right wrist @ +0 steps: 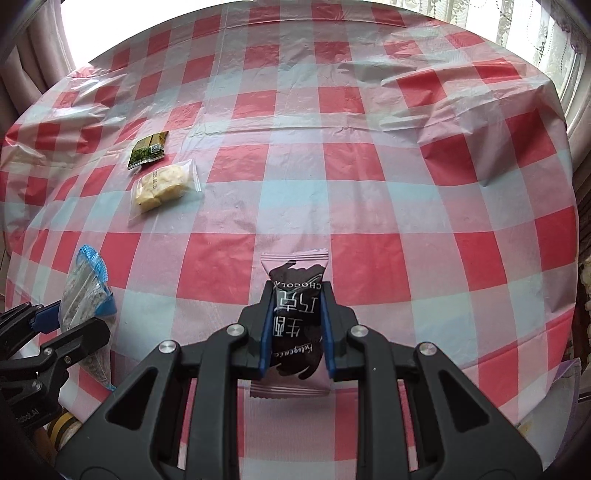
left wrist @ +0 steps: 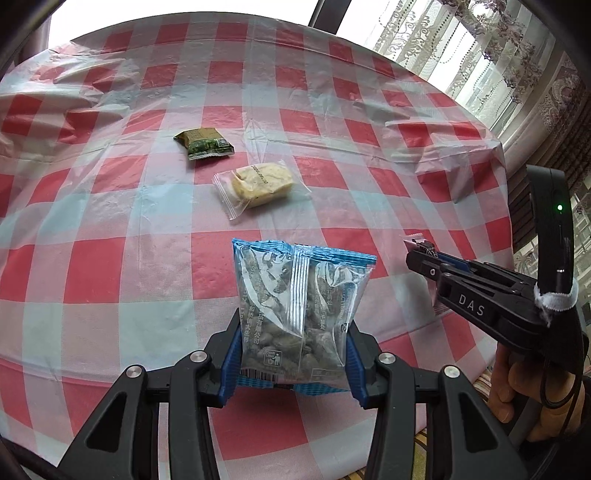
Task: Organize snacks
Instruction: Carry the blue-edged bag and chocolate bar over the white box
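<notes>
My left gripper [left wrist: 293, 332] is shut on a clear, blue-edged packet of nuts [left wrist: 295, 295] and holds it upright above the checked tablecloth [left wrist: 110, 221]. My right gripper [right wrist: 297, 295] is shut on a pink and brown chocolate packet [right wrist: 295, 266], also lifted off the cloth. In the left wrist view the right gripper [left wrist: 417, 254] comes in from the right, with pink wrapper showing past its tip. The right wrist view has the left gripper [right wrist: 55, 325] and the nut packet [right wrist: 83, 288] at its lower left. A green packet [left wrist: 205, 143] [right wrist: 149, 149] and a yellow pastry in a clear bag [left wrist: 258, 182] [right wrist: 162, 186] lie side by side on the table.
The round table's edge curves away on the right, towards lace curtains [left wrist: 498, 55] and a window. A hand [left wrist: 517, 387] grips the right gripper's handle. A dark chair back [left wrist: 328, 14] stands behind the far edge. Wrinkles [right wrist: 424, 81] ridge the cloth at the far right.
</notes>
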`<state>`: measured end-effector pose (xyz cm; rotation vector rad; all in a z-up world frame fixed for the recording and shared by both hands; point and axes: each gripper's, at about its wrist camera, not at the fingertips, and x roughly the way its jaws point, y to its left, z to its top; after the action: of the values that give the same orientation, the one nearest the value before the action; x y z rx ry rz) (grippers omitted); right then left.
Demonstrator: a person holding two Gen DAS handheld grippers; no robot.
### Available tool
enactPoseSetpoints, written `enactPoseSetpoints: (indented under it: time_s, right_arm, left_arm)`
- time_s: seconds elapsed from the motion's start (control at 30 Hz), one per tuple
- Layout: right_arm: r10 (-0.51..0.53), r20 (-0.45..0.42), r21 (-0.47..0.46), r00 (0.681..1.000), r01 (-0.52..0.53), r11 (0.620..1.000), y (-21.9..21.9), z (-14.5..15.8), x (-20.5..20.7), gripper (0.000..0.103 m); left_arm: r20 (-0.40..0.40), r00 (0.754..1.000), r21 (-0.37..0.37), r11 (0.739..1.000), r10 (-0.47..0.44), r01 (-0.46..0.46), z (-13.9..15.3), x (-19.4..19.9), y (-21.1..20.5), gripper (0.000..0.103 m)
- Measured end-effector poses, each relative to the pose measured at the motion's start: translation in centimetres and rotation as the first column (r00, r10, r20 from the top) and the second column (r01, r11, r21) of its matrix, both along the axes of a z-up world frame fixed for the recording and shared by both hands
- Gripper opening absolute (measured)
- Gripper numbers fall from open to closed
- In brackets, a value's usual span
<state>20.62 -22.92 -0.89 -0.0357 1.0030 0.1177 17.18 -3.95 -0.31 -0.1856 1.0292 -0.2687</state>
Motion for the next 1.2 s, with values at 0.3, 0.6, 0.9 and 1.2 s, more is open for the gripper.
enactPoseSetpoints:
  time_s: [0.3, 0.6, 0.9, 1.2]
  right_arm:
    - [-0.076, 0.027, 0.010, 0.997, 0.076, 0.997, -5.3, 1.6, -4.4, 0.025]
    - [-0.162, 0.028, 0.011, 0.986, 0.161, 0.987, -11.1, 2.1, -8.3, 0.025]
    - [-0.225, 0.043, 0.016, 0.973, 0.225, 0.974, -15.9, 2.8, -12.3, 0.025]
    - [-0.315, 0.054, 0.014, 0.948, 0.315, 0.949, -21.1, 2.9, -16.0, 0.025]
  left_arm:
    - [0.008, 0.995, -0.012, 0.995, -0.096, 0.096, 1.3, -1.5, -4.4, 0.048]
    - [0.011, 0.979, -0.028, 0.979, -0.204, 0.204, 2.3, -3.1, -9.7, 0.048]
    - [0.032, 0.943, -0.018, 0.943, -0.330, 0.331, 3.7, -5.5, -16.0, 0.048]
    - [0.023, 0.878, -0.028, 0.877, -0.479, 0.479, 4.1, -8.6, -22.8, 0.048]
